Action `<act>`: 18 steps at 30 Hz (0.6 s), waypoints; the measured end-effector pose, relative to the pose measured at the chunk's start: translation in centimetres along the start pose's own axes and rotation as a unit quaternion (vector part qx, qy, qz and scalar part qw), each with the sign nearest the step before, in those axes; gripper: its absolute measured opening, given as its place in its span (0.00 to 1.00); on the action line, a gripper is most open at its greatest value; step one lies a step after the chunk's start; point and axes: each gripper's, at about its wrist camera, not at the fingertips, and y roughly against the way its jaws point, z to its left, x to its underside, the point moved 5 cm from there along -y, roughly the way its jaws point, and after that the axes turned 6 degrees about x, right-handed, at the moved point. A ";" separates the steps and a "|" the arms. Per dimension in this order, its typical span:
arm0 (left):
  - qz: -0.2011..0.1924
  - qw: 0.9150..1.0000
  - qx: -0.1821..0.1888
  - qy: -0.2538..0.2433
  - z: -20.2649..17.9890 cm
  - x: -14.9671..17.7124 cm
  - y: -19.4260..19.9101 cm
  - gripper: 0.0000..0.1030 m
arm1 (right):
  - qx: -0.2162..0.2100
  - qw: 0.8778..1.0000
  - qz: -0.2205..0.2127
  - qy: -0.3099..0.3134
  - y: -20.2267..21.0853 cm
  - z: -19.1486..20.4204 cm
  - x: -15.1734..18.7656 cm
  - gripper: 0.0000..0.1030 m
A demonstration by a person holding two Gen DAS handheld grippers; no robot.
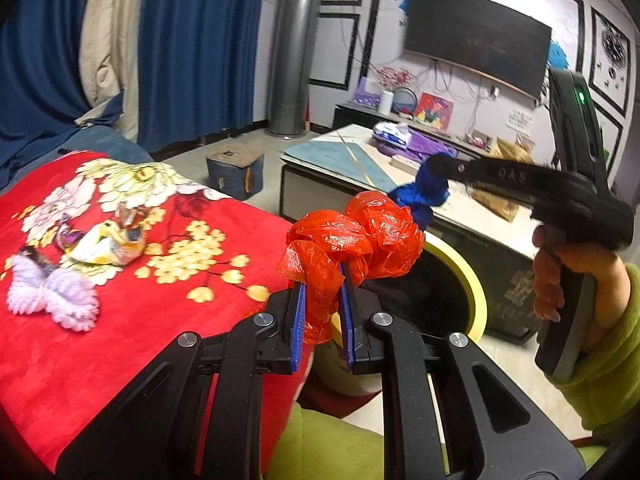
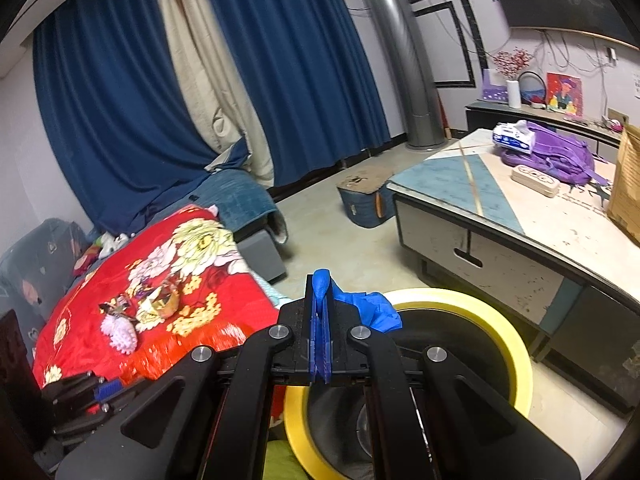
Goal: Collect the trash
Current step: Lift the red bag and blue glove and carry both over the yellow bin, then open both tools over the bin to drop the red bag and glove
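Observation:
My left gripper is shut on a crumpled red plastic wrapper and holds it over the near rim of a yellow-rimmed black bin. My right gripper is shut on a crumpled blue plastic piece above the same bin; it also shows in the left wrist view with the blue piece hanging from it. On the red floral blanket lie a crumpled yellow-and-white wrapper and a pale purple knitted piece; both show in the right wrist view, the wrapper and the knitted piece.
A low coffee table stands behind the bin, with a purple backpack, a tissue pack and a cardboard box. A blue stool sits on the floor. Blue curtains hang behind the sofa.

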 end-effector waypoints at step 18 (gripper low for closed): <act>0.064 0.995 0.035 -0.068 -4.9 1.5 -5.3 0.10 | 0.029 0.998 0.009 -0.047 -1.0 -4.5 0.2 0.03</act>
